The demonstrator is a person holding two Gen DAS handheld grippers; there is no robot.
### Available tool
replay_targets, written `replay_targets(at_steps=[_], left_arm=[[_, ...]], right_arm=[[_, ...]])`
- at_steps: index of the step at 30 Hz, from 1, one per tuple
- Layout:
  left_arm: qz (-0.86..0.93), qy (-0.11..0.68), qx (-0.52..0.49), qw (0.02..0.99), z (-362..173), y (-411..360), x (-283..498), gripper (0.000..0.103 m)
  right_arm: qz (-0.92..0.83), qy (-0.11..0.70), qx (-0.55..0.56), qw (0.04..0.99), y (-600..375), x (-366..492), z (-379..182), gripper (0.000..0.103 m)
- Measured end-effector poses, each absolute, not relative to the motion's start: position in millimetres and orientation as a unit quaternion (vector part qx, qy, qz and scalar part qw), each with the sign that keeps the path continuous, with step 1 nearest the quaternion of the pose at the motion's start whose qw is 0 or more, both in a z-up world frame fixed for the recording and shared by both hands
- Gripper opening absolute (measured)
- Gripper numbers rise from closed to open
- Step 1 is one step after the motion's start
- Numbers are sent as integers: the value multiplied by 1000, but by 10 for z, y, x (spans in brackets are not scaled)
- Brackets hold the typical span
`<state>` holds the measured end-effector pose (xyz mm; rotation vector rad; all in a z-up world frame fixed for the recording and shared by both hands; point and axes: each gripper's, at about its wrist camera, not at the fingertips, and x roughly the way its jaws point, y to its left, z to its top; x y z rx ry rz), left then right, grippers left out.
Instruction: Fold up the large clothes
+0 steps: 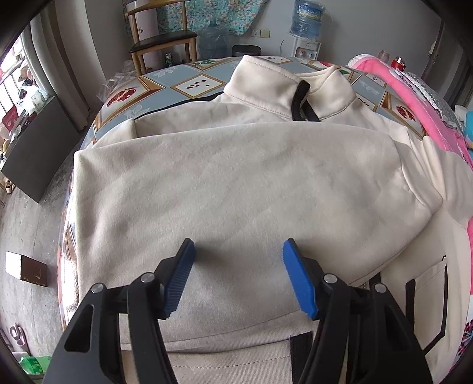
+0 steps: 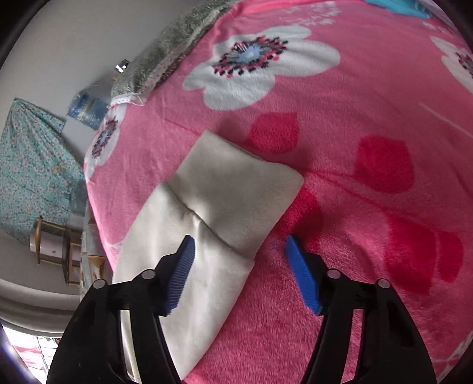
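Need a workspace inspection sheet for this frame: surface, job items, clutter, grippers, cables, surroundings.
Surface: table with a patterned cloth; a pink floral blanket lies to the right.
Job's things: cream jacket spread flat, collar at the far side, one sleeve folded across the body; the other sleeve lies out on the blanket.
Clutter: small bottle and red lighter at the far right edge.
Grippers: left hand-held gripper open above the jacket; right hand-held gripper open above the sleeve; neither holds anything.
Cables: nothing seen.
Surroundings: wooden chair, water dispenser with bottle, spare water jug, green can on the floor.
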<state>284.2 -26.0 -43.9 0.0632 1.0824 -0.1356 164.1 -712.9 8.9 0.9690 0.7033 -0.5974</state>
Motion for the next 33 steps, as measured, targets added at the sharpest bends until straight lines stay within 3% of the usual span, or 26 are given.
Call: replay_targets(at_steps=[2,4,7,8,15,26,33], left_arm=[[-64,516,32,854,-439,-266,2849,61],[-64,516,31,854,-440,-265,2853,61],[-62,512,30,856,-440,-265,2849,61],[-60,512,30,857,-440,-267,2848,61],[-59,510,31,858,-439,-275,2849,61],[-86,478,46,873,-295,-340,2703,61],[-101,472,30,875,-173,-261,2548,37]], right_arm=[[-288,327,437,787,-7087,1663,66,51],[-290,326,420,796,-7047,1663,80,33],[-282,319,404,809,-6985,1645,137,17],[-280,315,398,815,-6956,1636,176,15],[-254,275,320,870,-6545,1653,726,12],[-57,183,201,961,-5095,1683,1986,11],[93,160,159,970,-4090,1852,2359,11]])
